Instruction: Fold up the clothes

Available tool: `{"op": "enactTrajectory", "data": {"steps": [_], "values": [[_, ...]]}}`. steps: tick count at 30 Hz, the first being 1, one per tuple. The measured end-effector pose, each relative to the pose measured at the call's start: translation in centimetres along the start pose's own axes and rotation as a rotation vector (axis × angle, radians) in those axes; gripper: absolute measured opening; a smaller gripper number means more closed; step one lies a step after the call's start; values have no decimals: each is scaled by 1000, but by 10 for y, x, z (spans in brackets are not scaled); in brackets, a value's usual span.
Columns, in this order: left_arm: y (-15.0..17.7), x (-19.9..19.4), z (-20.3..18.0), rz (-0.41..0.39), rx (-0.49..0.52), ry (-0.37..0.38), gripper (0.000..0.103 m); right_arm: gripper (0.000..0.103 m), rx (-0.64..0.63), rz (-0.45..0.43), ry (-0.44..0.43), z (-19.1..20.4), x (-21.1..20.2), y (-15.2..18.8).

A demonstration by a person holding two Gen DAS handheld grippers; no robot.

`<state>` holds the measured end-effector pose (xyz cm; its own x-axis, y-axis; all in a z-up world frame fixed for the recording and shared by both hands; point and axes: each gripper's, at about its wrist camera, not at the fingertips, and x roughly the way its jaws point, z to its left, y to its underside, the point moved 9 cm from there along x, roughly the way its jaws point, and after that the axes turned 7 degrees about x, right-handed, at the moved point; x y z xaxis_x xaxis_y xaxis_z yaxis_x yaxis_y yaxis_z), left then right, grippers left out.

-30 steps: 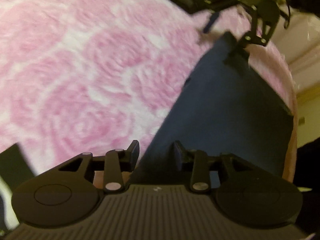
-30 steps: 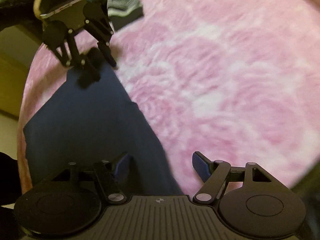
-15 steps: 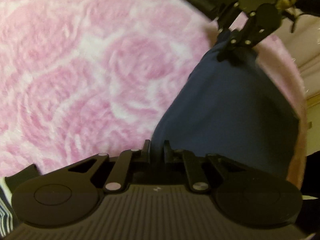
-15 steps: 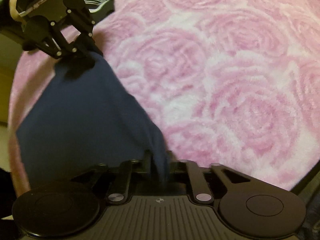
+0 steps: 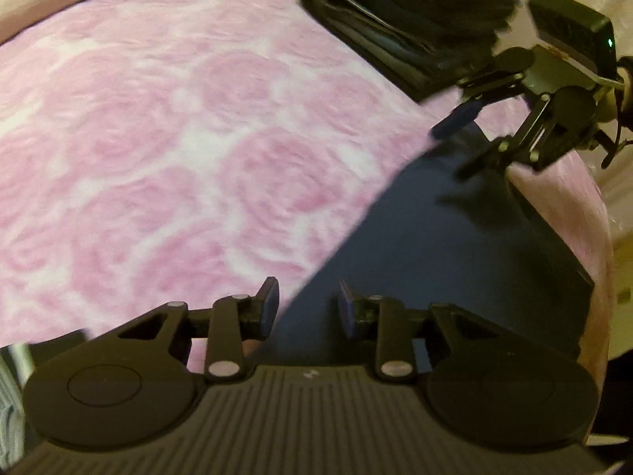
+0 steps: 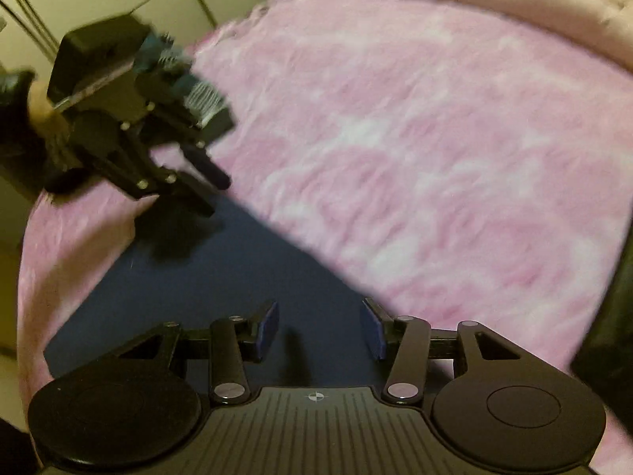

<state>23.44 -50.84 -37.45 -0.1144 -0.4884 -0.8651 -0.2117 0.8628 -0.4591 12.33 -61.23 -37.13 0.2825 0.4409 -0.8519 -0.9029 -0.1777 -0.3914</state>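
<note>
Both jaws spread — left gripper (image 5: pixel 304 308), right gripper (image 6: pixel 320 326) over flat navy garment (image 5: pixel 455 245); a snagged edge could undo its fold.

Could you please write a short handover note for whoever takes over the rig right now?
Left gripper: open, holding nothing, fingers straddling the near edge of the navy garment.
Right gripper: open, holding nothing, above the opposite end of the same garment.
The navy garment lies flat on the pink rose-patterned blanket, near its edge. A stack of dark folded clothes sits further back on the blanket.
Done: the garment looks laid out as a smooth, flat rectangle; how many folds it has had I cannot tell.
Left: probably regrasp for another fold if needed, then move it to the stack.
</note>
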Motion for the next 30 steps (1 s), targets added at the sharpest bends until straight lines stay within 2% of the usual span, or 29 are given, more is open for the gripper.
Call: {"op": "enactTrajectory", "data": {"steps": [1,3,5,7,9,12,15,16,18,20,21,22,24,27,30], "values": [[7,1,5,16,-5,-19,25,49,3,10,28,-11,3,11],[21,2,15,47,-16,-57,23,43,86,-39,45,-37,-12,25],[35,3,24,78,-27,-95,24,43,192,-82,125,-65,-34,39],[49,3,34,109,-38,-133,26,44,264,-62,241,-86,-50,61],[62,-6,43,127,-62,-182,24,44,295,-31,315,-91,-64,81],[78,-18,40,136,-81,-222,21,44,304,-62,334,-62,-78,97],[97,-20,18,146,-72,-228,21,56,335,-118,290,-20,-79,107],[103,-21,10,150,-69,-231,21,57,347,-137,268,-3,-77,110],[115,-23,-5,156,-63,-235,23,57,355,-125,219,30,-61,124],[127,-24,-20,163,-57,-239,25,57,341,-75,184,55,-40,140],[133,-25,-28,166,-54,-241,26,62,320,-47,197,64,-29,151],[139,-26,-35,170,-51,-243,26,73,285,-34,231,69,-24,161],[151,-27,-50,176,-44,-247,28,75,231,-31,305,76,-22,171],[169,-30,-73,186,-35,-254,30,76,257,-31,387,85,-30,174],[178,-43,-82,187,-28,-264,31,76,221,-48,399,117,-32,174]]}}
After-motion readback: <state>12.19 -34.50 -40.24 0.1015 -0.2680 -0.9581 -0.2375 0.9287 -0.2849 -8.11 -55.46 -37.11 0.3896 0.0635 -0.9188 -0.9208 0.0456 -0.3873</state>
